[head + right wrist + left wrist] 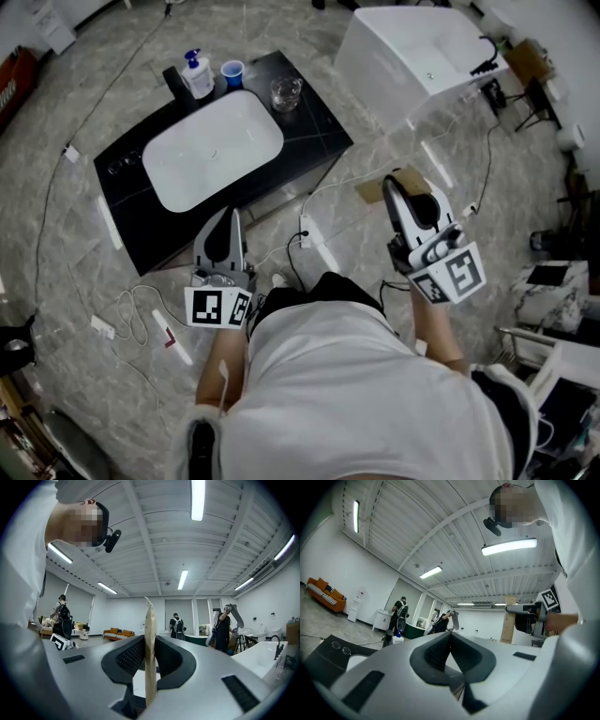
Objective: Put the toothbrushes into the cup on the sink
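Note:
A black counter (pixel 314 122) with a white sink basin (pixel 211 150) stands on the floor ahead. At its far edge are a small blue cup (pixel 232 72) and a clear glass (pixel 286 92). My right gripper (pixel 394 178) is held level to the right of the counter, shut on a thin tan flat packet (pixel 372 192). In the right gripper view that packet (pixel 150 616) stands on edge between the jaws of the right gripper (pixel 149 644). My left gripper (pixel 230 214) hovers near the counter's front edge. Its jaws (pixel 451 637) meet with nothing between them.
A blue-capped soap dispenser (pixel 197 75) stands beside the blue cup. A white bathtub (pixel 422 56) sits at the back right. Cables and a power strip (pixel 305 230) lie on the marble floor by the counter. People stand far off across the room (pixel 399 613).

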### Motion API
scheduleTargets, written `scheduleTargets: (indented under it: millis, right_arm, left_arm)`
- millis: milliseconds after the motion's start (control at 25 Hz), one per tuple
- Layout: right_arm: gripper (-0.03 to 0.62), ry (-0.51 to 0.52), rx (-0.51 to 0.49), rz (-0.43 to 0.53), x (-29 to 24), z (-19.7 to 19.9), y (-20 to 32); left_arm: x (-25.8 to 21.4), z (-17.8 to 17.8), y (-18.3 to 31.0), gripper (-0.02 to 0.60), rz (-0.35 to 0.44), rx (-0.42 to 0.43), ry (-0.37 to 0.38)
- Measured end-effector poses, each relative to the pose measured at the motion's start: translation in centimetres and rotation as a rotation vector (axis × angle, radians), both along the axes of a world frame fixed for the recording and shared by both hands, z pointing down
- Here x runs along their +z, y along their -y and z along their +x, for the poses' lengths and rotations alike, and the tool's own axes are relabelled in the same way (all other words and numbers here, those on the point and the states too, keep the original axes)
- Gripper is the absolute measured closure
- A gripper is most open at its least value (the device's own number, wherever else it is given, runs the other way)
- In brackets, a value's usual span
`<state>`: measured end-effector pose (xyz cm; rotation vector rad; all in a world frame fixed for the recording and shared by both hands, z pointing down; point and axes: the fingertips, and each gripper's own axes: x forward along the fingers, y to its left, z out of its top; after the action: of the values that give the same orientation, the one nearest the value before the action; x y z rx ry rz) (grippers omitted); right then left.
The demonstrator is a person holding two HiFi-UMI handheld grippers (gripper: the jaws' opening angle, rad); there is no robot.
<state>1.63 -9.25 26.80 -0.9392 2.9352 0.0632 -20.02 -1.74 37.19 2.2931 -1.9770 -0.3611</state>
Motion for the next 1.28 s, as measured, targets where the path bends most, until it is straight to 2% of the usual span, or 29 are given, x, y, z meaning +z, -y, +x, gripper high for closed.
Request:
scheduleTargets:
  millis: [280,480,720,1000,1280]
  right_arm:
    - [0.514,0.03,-0.037,-0.005,-0.3,-0.9,2.1]
    - [0.514,0.069,-0.093,0.006,-0.4,-1.1,5.0]
    - [0.514,0.074,-0.132,0.031,-1.3,-0.3,9.9]
    - [0.514,0.044,-0.178,0.047,-0.2,-2.0,15.7]
    - [0.514,0.073,-0.194,-0.02,2.8,-4.4,21.0]
  left_arm:
    - [-0.5,-0.2,1.0,0.578,-0.016,-0.019,0.015]
    - [-1.0,-0.2,2.8,0.578,-0.012,-0.069,0.039]
    - [-2.5,1.2,5.6,0.578,-0.005,-0.111,0.06]
    - [-2.1,1.7,8.5,0.578,-0.025,-0.154,0.058]
    - [-1.4,1.1,10.1,0.578,-0.058,-0.198,0.083]
